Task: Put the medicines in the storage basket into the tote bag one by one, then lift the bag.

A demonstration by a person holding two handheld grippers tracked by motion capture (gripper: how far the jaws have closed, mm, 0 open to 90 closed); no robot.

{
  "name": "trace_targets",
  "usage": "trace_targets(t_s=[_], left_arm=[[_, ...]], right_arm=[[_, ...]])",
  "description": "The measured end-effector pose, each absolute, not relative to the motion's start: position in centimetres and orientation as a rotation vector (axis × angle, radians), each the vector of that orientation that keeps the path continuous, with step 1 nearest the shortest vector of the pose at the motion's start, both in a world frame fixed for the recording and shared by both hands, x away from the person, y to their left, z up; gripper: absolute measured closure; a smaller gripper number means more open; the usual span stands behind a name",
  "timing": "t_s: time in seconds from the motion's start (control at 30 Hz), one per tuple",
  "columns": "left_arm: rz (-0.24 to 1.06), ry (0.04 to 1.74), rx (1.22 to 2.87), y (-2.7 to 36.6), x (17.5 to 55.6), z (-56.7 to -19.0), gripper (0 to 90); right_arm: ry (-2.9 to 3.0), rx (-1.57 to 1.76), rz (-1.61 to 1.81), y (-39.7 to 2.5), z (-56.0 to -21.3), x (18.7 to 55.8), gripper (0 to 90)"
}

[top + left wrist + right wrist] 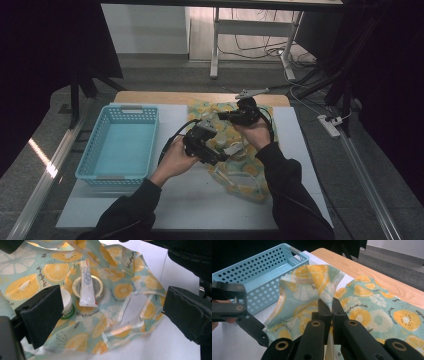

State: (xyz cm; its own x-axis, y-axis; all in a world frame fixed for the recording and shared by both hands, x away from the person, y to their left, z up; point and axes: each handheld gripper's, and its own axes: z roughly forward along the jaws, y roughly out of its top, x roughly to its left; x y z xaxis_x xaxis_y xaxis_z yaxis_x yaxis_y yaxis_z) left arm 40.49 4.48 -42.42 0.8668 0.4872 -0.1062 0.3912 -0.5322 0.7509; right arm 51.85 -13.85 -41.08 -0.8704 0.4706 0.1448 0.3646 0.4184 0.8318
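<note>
The work here looks like taking small things out of a see-through bag (235, 150) with orange slices printed on it and putting them in the blue basket (122, 145). The bag lies on the white bench (190, 200), to the right of the basket and a little apart from it. The right tongs (329, 307) are pinched shut on the top edge of the bag and hold it up, so the mouth of the bag stands open. In the high view these right tongs (225, 116) are at the far side of the bag. The left tongs (110, 312) have their jaws wide apart and hold nothing. They point down into the open bag, and in the high view the left tongs (222, 156) sit just over its middle. Inside the bag I can see a white tube (86, 285) lying across a roll of tape (87, 287), and a small white jar (67, 306) just beside them, partly hidden by one jaw. All three things are inside the bag. The basket has nothing in it that I can see. So I think the job is only at its start: the bag is open and ready, but nothing is out yet. What is left is to grab each thing and put it in the basket.
</note>
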Motion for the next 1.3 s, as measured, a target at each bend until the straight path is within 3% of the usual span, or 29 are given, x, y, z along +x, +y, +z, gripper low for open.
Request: trace_targets(t_s=[0.43, 1.3], left_arm=[[0.086, 0.627, 2.167, 5.6, 38.6, -44.2, 2.2], [0.138, 0.608, 2.212, 3.5, 37.4, -45.8, 2.5]], right_arm=[[2.556, 0.727, 1.478, -13.9, -40.9, 50.9, 89.2], [2.580, 0.709, 1.477, -14.1, -41.0, 50.1, 89.2]])
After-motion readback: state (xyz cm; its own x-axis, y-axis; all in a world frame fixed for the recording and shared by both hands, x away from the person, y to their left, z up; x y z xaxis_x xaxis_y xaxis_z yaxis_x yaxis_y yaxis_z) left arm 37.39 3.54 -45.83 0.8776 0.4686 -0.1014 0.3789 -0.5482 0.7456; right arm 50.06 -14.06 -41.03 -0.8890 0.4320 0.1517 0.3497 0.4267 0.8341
